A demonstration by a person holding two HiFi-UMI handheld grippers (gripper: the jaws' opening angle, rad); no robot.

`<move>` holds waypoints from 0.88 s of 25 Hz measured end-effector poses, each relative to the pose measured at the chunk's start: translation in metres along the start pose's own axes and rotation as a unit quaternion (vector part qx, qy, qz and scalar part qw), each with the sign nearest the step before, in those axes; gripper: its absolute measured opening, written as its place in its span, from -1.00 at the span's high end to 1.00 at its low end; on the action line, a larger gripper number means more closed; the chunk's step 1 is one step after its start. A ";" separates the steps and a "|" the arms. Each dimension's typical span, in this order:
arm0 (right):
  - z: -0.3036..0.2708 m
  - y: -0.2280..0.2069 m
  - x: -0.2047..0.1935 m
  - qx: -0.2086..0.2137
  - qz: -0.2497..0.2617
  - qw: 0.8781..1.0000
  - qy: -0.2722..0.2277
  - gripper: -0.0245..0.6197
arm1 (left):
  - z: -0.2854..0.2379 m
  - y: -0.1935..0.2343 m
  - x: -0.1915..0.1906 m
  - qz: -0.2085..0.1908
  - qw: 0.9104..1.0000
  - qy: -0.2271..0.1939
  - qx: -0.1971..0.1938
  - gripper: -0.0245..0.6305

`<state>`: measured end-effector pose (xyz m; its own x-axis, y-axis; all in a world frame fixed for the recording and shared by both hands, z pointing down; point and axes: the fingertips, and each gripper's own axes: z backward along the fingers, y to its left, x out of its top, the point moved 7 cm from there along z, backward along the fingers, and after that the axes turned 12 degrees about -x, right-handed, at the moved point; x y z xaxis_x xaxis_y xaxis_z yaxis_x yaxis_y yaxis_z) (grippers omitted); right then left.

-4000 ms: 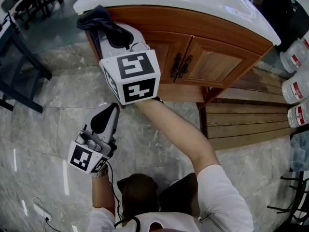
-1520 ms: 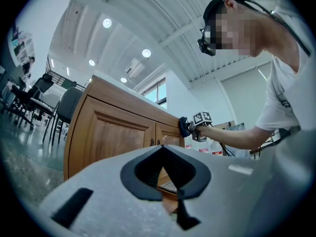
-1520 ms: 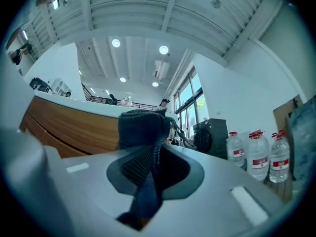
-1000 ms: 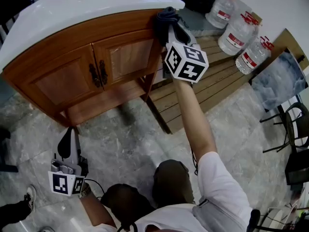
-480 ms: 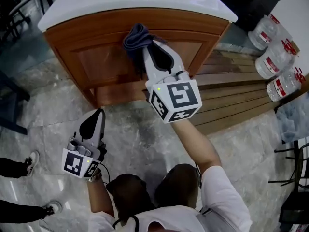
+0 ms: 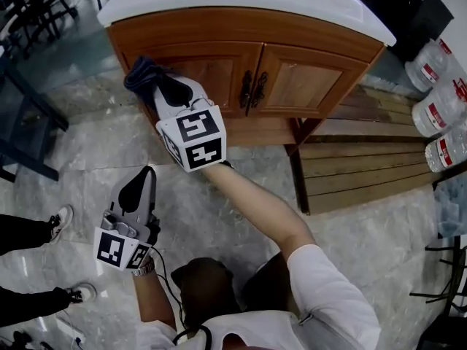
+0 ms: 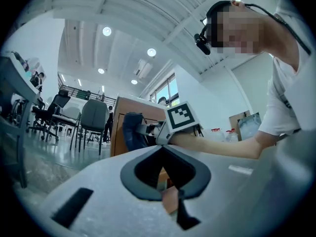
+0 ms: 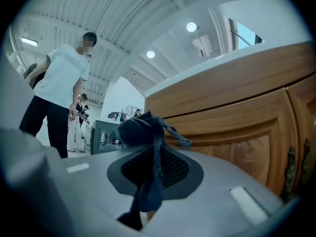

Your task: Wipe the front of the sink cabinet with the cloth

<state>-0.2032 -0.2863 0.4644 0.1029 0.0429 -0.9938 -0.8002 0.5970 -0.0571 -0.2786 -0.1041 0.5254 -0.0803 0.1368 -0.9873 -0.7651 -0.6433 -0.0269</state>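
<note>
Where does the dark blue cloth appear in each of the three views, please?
Head view: upper left, the cloth at the right hand-held gripper's tip, by the sink cabinet's left edge.
Left gripper view: left of centre, at that same tip.
Right gripper view: centre, clamped between the jaws.
Shared landmark: the wooden sink cabinet.

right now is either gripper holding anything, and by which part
The right gripper pinches the dark cloth by a bunched fold, the wad beyond its tips. The left gripper holds nothing.

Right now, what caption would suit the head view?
Right gripper holds dark cloth at the sink cabinet front; left gripper hangs aside.
</note>
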 end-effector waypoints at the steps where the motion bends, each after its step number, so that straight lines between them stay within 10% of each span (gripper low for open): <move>1: -0.006 0.005 -0.003 0.003 -0.001 1.000 0.004 0.74 | 0.003 0.001 0.000 0.000 1.000 0.001 0.004 0.92; 22: -0.024 -0.010 -0.013 -0.063 0.029 0.998 0.002 0.74 | 0.017 0.001 -0.001 0.005 1.000 -0.006 0.009 0.92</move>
<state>-0.2107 -0.3126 0.4760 0.0515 0.0706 -0.9962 -0.8727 0.4881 -0.0105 -0.2907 -0.0921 0.5287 -0.0962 0.1391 -0.9856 -0.7755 -0.6312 -0.0134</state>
